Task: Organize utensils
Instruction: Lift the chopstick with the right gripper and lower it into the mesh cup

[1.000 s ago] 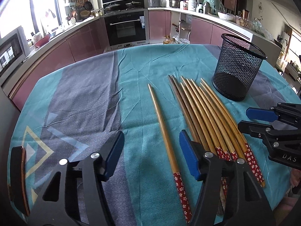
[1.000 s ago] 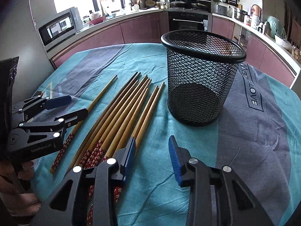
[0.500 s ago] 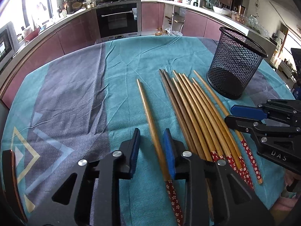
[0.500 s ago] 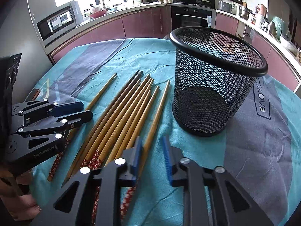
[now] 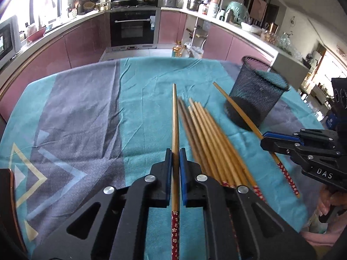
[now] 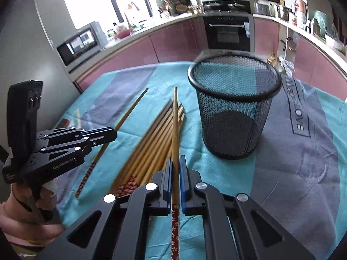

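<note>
Both hand-held grippers are clamped on a chopstick each. Left hand-held gripper (image 5: 175,151) has its blue pads (image 5: 168,173) pressed against a single bamboo chopstick (image 5: 175,130), which runs straight ahead between them with its tapered tip raised over the teal and grey tablecloth (image 5: 76,119) and its red flowered end toward the camera. Right hand-held gripper (image 6: 175,159) grips a second chopstick (image 6: 175,119) the same way, its tip pointing toward the far side of the table, just left of the black mesh cup (image 6: 234,108). Seen from the left wrist, that right hand-held gripper sits at the right edge, its chopstick slanting toward the base of the mesh cup. A loose bundle of chopsticks (image 5: 210,134) lies on the tablecloth between the two held ones, their red patterned ends near the person. Upright and empty, the mesh cup stands on the cloth to the right of the bundle. A hand (image 6: 28,212) holds the left tool's handle at the lower left of the right wrist view.
</note>
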Demonstrator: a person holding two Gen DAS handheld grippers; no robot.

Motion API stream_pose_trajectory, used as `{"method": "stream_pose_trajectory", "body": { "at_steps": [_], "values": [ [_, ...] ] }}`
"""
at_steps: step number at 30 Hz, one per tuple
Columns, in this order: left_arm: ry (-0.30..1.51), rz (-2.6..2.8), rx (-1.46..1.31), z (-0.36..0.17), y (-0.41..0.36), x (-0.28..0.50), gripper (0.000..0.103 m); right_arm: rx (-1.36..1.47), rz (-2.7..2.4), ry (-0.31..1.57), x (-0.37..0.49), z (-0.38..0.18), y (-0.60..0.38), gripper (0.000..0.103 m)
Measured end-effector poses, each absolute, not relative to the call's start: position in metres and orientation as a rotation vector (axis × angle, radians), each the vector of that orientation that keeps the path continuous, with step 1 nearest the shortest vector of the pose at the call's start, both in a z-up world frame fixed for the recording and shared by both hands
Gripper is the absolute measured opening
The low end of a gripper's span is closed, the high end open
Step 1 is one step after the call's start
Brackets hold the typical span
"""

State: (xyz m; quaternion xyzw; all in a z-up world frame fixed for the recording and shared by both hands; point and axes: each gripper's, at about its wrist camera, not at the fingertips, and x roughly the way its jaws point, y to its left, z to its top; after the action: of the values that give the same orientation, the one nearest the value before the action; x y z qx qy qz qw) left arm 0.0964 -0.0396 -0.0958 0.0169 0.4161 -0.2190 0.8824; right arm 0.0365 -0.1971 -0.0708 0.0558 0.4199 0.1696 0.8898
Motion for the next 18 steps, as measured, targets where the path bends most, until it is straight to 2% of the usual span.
{"method": "stream_pose_trajectory", "body": {
  "at_steps": [10, 18],
  "values": [
    [0.7, -0.62, -0.078, -0.016, -0.03, 0.082, 0.008, 0.166, 0.427, 0.668, 0.019, -0.015, -0.22, 0.006],
    [0.665, -0.692, -0.109, 0.012, -0.044, 0.074, 0.008, 0.21, 0.52, 0.612, 0.017, -0.009, -0.226, 0.006]
  ]
}}
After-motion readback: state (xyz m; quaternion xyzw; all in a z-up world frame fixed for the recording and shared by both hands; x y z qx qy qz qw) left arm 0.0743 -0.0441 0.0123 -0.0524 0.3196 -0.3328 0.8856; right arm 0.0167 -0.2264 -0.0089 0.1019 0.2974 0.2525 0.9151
